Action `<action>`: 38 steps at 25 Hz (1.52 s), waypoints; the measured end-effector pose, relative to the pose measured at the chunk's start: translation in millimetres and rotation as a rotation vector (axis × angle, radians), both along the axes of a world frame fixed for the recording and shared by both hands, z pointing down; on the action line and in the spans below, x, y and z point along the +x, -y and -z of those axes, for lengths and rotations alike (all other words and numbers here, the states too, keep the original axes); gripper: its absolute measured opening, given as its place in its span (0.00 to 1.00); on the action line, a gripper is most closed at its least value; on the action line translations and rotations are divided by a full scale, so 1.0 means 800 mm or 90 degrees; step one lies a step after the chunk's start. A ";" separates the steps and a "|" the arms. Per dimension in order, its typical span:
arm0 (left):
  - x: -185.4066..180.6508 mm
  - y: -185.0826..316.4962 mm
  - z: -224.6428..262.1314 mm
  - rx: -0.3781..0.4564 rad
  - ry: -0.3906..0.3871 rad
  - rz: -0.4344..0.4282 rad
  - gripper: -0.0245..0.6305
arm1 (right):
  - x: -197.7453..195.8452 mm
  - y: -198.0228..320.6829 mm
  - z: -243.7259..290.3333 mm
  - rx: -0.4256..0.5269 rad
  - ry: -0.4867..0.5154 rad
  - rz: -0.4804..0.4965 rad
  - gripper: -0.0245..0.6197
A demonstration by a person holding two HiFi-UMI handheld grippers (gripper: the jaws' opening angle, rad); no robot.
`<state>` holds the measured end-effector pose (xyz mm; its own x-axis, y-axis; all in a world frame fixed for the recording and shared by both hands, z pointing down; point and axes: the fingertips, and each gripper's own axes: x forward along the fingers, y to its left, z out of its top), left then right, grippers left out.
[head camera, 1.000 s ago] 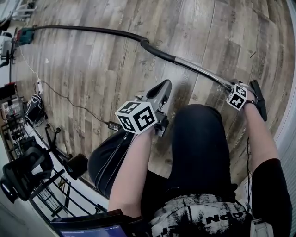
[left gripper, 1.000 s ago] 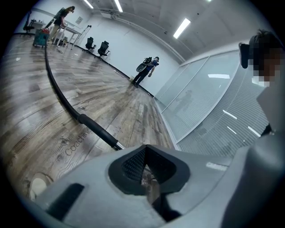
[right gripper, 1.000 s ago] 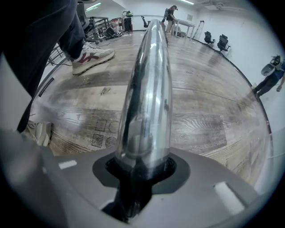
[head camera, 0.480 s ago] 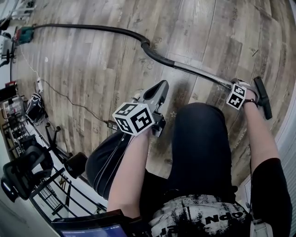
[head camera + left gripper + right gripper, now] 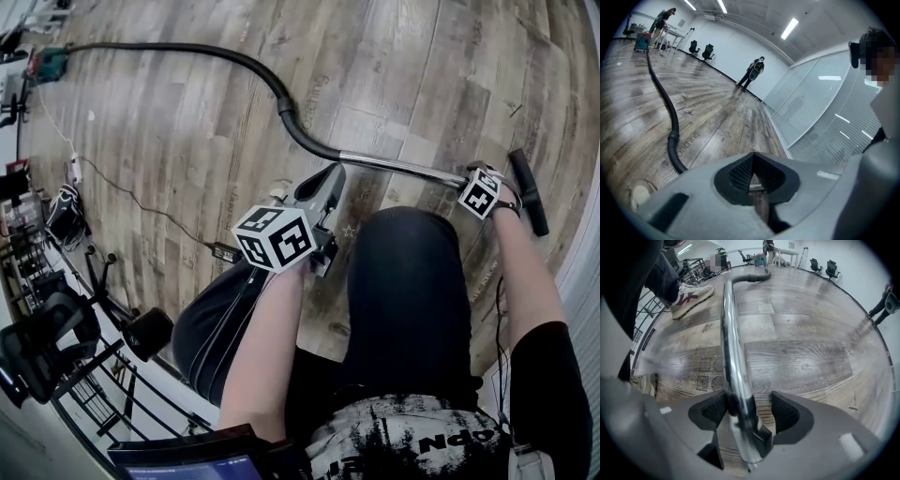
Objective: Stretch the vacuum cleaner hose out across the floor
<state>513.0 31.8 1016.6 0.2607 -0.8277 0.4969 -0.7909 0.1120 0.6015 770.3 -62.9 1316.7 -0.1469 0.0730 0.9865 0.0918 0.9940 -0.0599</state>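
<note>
One hose [image 5: 286,112] lies left-right (wand [image 5: 403,167] rightward).

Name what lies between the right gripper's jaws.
The shiny chrome vacuum tube lies there, in the right gripper view; the right gripper has just been opening its jaws.

The hose [image 5: 187,52] lies on the floor [image 5: 187,150]. It runs from the vacuum cleaner [image 5: 49,66] at the far left, rightward, then curves nearer to join the metal tube [image 5: 403,167]. The tube runs on right to the floor head [image 5: 528,190]. Near that end it passes between the jaws of the right tool [image 5: 749,411], which have just been opening and stand apart. The left tool [image 5: 319,187] hangs on the tube's near side, apart from it. A cable [image 5: 131,197] lies on the floor to its left.
</note>
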 end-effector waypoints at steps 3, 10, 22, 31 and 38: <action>0.001 -0.001 -0.005 -0.002 -0.006 0.003 0.04 | 0.008 -0.004 0.001 -0.023 -0.012 0.006 0.50; 0.007 0.004 -0.006 0.004 -0.007 -0.004 0.04 | 0.044 0.000 -0.002 -0.021 -0.028 -0.014 0.49; 0.018 0.012 -0.006 0.002 -0.003 -0.062 0.04 | 0.039 -0.001 0.010 0.036 -0.022 -0.019 0.42; -0.032 0.057 -0.008 0.015 -0.018 -0.120 0.04 | 0.022 -0.011 0.012 0.049 -0.057 -0.057 0.43; -0.024 0.092 0.103 0.056 0.037 -0.282 0.04 | -0.043 -0.010 0.185 0.076 0.036 -0.208 0.24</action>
<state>494.1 -41.7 934.4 0.5731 -0.6825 0.4535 -0.7837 -0.2947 0.5468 736.0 -55.1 1168.6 -0.1988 -0.1022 0.9747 -0.2317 0.9713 0.0545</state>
